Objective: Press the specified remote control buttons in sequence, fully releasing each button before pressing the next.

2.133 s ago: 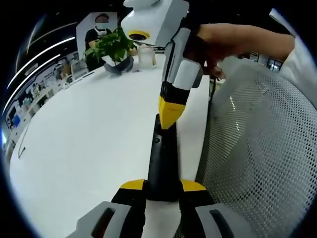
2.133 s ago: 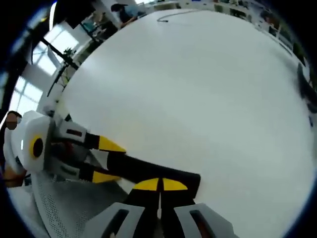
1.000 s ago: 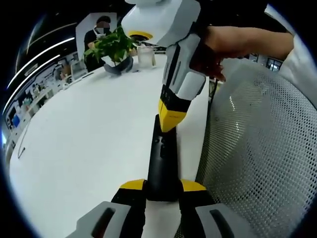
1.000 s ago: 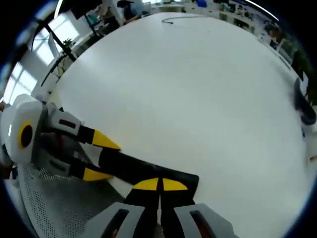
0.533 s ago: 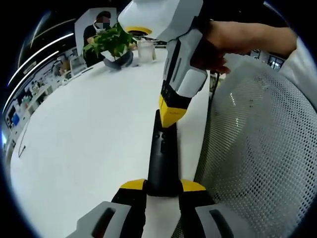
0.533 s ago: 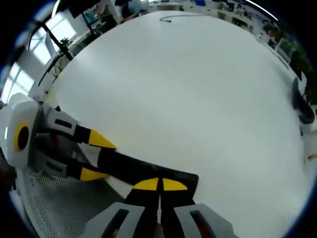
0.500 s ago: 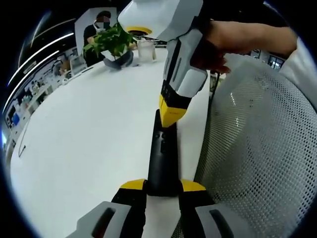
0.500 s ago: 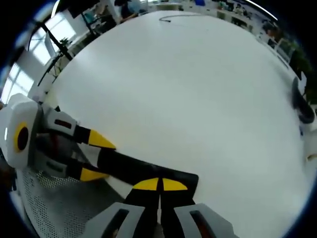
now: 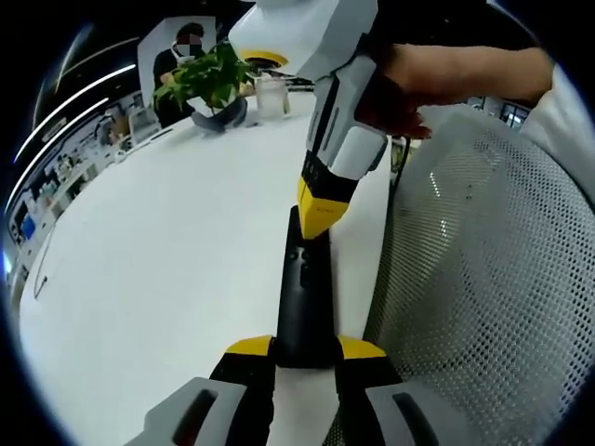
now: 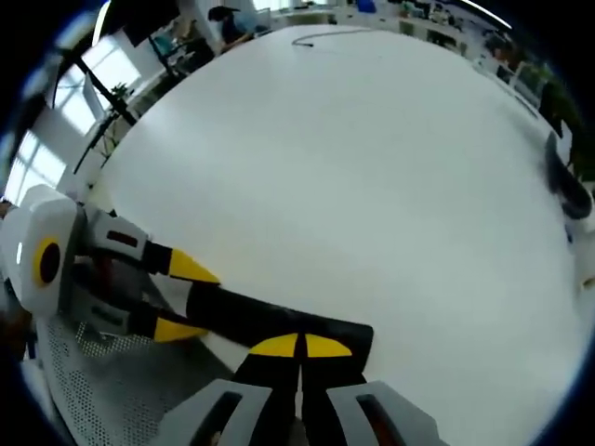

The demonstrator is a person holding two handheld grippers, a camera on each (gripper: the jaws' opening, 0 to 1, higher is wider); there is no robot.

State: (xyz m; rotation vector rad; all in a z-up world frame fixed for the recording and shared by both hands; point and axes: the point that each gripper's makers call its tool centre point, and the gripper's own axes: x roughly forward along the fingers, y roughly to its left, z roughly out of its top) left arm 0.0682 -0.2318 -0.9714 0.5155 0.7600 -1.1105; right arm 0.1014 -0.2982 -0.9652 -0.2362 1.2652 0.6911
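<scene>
A long black remote (image 9: pixel 303 297) lies at the edge of the white table (image 9: pixel 158 242). My left gripper (image 9: pixel 305 346) is shut on its near end, one yellow tip on each side. In the left gripper view my right gripper (image 9: pixel 323 212) comes down from above in a person's hand, jaws together, tips resting on the remote's far end near its buttons. In the right gripper view the right gripper (image 10: pixel 299 346) shows shut at the remote (image 10: pixel 279 321), and the left gripper (image 10: pixel 186 299) clamps the remote's other end from the left.
A white mesh chair back (image 9: pixel 483 279) stands close on the right of the table edge. A potted plant (image 9: pixel 209 84) and a glass jar (image 9: pixel 270 93) sit at the table's far end, with a person behind. A thin cable (image 10: pixel 321 37) lies far across the table.
Almost nothing: both grippers stay on the remote, and the right gripper view has tilted slightly.
</scene>
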